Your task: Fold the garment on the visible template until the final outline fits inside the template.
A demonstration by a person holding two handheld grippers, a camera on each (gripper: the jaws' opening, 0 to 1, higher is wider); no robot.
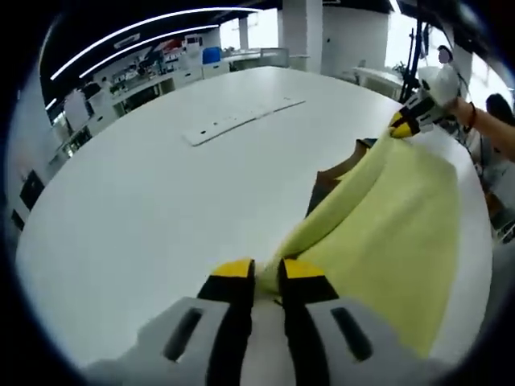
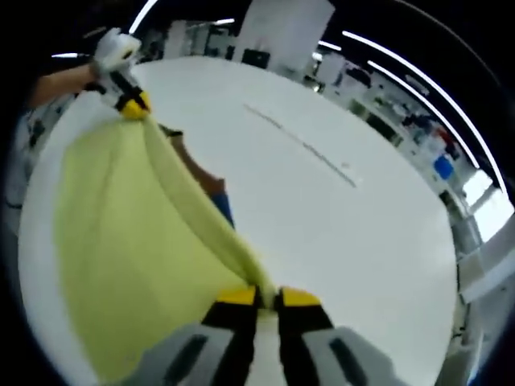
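A pale yellow garment (image 1: 398,229) hangs stretched over the white table (image 1: 161,201). My left gripper (image 1: 266,271) is shut on one edge of it, its yellow-tipped jaws pinching the cloth. Far across, my right gripper (image 1: 405,122) pinches the other end. In the right gripper view the right gripper (image 2: 268,298) is shut on the yellow garment (image 2: 129,233), and the left gripper (image 2: 133,104) holds the far end, with a hand behind it. A brown and blue thing (image 2: 211,189) peeks from under the fold; what it is I cannot tell.
A long white strip (image 1: 241,119) lies flat on the far part of the table, also seen as a thin strip (image 2: 302,145). Desks, shelves and a blue bin (image 1: 211,55) stand beyond the table edge. A person's arm (image 1: 491,129) reaches in at the right.
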